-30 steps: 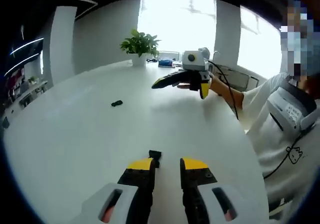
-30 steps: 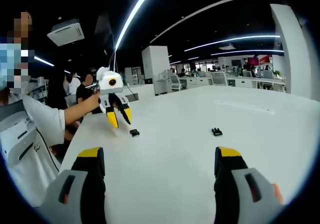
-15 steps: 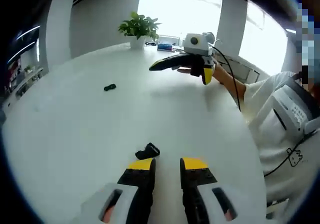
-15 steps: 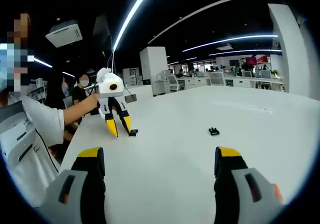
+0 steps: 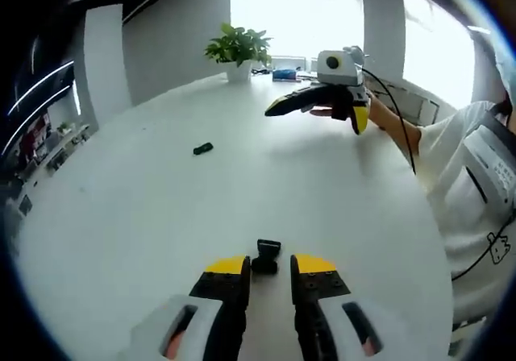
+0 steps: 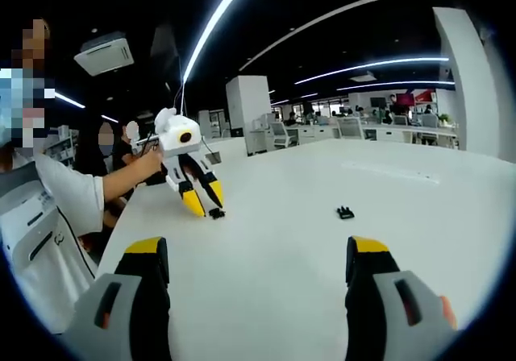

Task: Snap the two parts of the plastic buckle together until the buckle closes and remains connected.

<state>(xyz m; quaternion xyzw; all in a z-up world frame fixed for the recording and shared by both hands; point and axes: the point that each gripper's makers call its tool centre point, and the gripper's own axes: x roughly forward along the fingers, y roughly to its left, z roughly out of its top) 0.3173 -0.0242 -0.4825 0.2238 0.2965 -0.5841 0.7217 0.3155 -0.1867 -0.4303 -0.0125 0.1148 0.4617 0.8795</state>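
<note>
A small black buckle part (image 5: 266, 256) lies on the white table (image 5: 145, 216), right at the gap between the yellow tips of my left gripper (image 5: 270, 266), which is open. The other black buckle part (image 5: 203, 148) lies further out to the left. My right gripper (image 5: 317, 115) hovers over the far side of the table with its jaws spread wide. In the right gripper view, my right gripper (image 6: 256, 252) is open and holds nothing. There the left gripper (image 6: 205, 202) points down at the near buckle part (image 6: 216, 213), and the second part (image 6: 346, 212) rests to the right.
A potted plant (image 5: 238, 51) and small items stand at the table's far edge by the window. The person's white-sleeved arm and body (image 5: 476, 184) run along the right side. Desks and other people (image 6: 133, 131) sit beyond the table.
The left gripper has shifted so the near buckle part, earlier off its left tip, now lies between both tips. In the right gripper view it has tilted toward that part. The right gripper stays still.
</note>
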